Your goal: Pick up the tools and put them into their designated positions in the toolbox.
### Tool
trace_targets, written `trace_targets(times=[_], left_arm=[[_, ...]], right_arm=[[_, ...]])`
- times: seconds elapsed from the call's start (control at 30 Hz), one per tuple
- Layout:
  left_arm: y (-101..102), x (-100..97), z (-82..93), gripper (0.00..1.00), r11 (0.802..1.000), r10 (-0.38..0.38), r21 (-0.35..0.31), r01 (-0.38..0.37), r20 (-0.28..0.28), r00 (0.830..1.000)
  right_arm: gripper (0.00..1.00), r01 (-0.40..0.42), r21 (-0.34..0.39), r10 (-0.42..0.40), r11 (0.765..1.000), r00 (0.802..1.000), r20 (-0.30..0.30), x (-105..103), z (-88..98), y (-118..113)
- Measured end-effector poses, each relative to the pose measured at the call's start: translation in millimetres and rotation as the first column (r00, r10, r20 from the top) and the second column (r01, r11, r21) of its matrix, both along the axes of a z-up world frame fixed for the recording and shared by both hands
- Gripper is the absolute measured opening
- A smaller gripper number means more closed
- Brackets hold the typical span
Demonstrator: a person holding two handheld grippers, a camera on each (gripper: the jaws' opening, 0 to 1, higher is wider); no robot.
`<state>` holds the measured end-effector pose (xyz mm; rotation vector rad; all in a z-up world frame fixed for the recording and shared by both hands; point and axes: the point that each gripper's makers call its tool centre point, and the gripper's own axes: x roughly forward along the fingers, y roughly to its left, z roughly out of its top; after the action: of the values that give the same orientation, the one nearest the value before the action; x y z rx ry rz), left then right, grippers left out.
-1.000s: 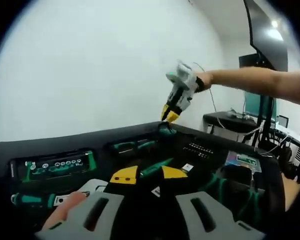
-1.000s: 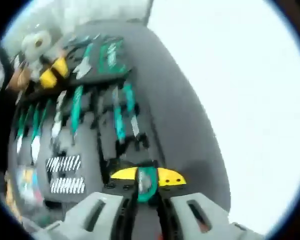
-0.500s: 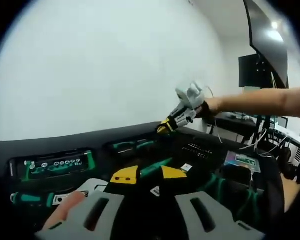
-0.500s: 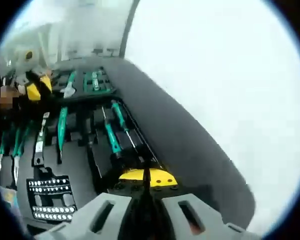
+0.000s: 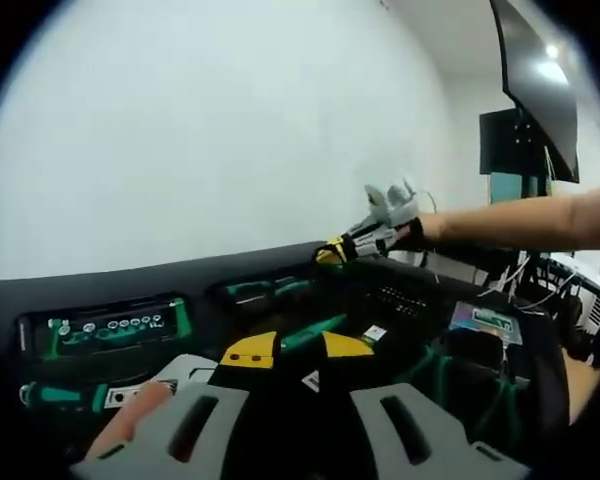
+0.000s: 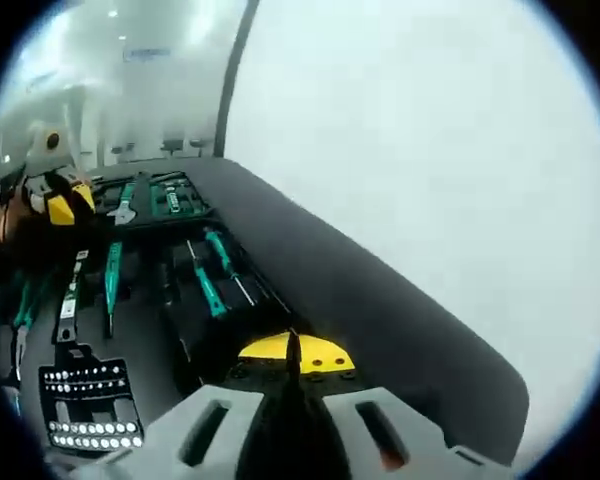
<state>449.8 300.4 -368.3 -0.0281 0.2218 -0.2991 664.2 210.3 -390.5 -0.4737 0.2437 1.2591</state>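
Where the left gripper view looks across the toolbox (image 5: 400,300), the left gripper (image 5: 298,348) stands parted, empty; the right gripper (image 5: 332,252) reaches its far rim. Right gripper view: right gripper (image 6: 292,354) clenched, nothing visibly between; green-handled screwdrivers (image 6: 208,288) seated in toolbox (image 6: 140,330) slots.

The left gripper view sits low and close at one end of the open black toolbox with green-handled tools (image 5: 280,300), facing along the toolbox toward its far end, where the yellow-tipped right gripper (image 5: 332,253) hovers over the toolbox's far rim against a plain white wall (image 5: 200,130). The right gripper view looks back from that far end, near and just above the toolbox (image 6: 170,290) (tilted, so the wall (image 6: 430,160) fills its right side), with the left gripper (image 6: 62,200) at the toolbox's opposite end. Both views share the toolbox interior and the wall.
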Motion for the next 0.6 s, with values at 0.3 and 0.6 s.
trace_targets(times=[0.3, 0.6], left_arm=[[5.1, 3.1, 1.4, 0.16, 1.0, -0.002, 0.01, 0.002, 0.0, 1.0], [7.3, 5.7, 6.0, 0.16, 0.999, 0.008, 0.046, -0.009, 0.033, 0.999]], right_arm=[[0.0, 0.383, 0.111, -0.394, 0.917, 0.913, 0.106, 48.8, 57.9, -29.4], [0.0, 0.439, 0.123, -0.456, 0.89, 0.866, 0.205, 31.8, 5.6, -30.7]])
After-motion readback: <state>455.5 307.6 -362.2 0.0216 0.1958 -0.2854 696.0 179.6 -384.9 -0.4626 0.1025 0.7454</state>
